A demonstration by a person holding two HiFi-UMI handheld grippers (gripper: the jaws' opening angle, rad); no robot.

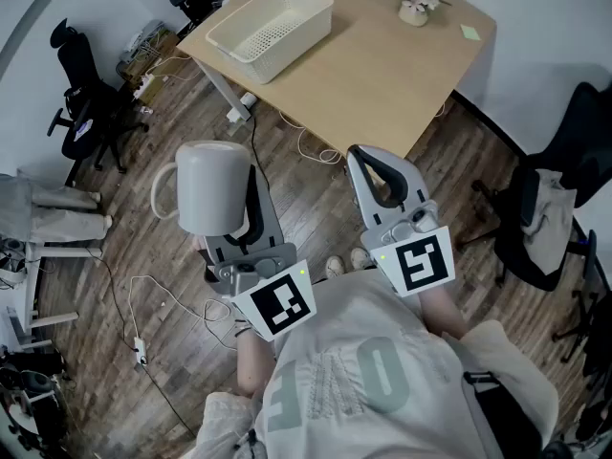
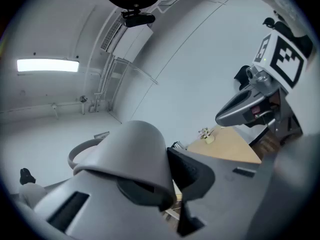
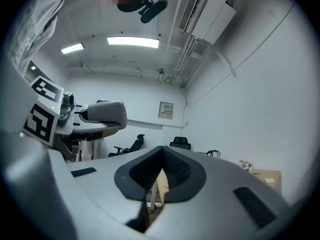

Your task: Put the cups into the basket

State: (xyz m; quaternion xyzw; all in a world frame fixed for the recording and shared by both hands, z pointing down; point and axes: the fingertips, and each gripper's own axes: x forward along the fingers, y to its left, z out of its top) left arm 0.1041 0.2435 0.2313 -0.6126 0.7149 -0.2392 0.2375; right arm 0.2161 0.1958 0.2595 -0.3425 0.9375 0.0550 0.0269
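Left gripper [image 2: 169,170] - jaws narrowly apart, clamped on the wall of a smooth matt-grey handled mug [image 1: 208,187], just short of the light wooden table [image 1: 382,65]. Right gripper [image 3: 160,170] - tips together, empty. White slotted plastic basket [image 1: 271,29] sits on the table's left end.

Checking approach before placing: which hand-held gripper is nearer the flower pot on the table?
Right. The right hand-held gripper, empty, hangs short of the table, roughly in line with the flower pot. The left hand-held gripper, gripping a cup, is farther left.
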